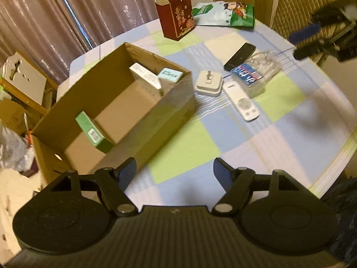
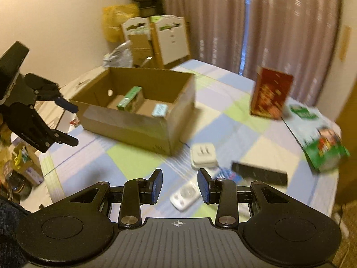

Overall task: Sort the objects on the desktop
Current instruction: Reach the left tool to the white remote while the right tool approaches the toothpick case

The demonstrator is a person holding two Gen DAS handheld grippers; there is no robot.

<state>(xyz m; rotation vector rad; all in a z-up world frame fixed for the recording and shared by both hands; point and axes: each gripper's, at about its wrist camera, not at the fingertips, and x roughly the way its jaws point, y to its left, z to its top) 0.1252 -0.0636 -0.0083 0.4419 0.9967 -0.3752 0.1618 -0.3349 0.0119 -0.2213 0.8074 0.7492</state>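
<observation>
**Both claws empty above the checked table**

Motion blur smears the right wrist view: print on the red carton (image 2: 271, 93) and green snack bag (image 2: 319, 143) cannot be read there. In the left wrist view the cardboard box (image 1: 142, 120) loses its near corner behind the left claw (image 1: 174, 171), and the clear plastic tray (image 1: 258, 73) is hard to make out.

The open box holds a green packet (image 1: 93, 131) against its near wall, a white packet (image 1: 146, 78) and a pale blue one (image 1: 170, 74) at its far end.

Right of the box, on the tablecloth (image 1: 200, 138), lie a white plug adapter (image 1: 208, 83), a white remote (image 1: 242, 103) and a black remote (image 1: 239, 55). Curtains hang behind.

The left claw stands wide; the right claw (image 2: 180, 186) is narrower, nothing between its pads.
</observation>
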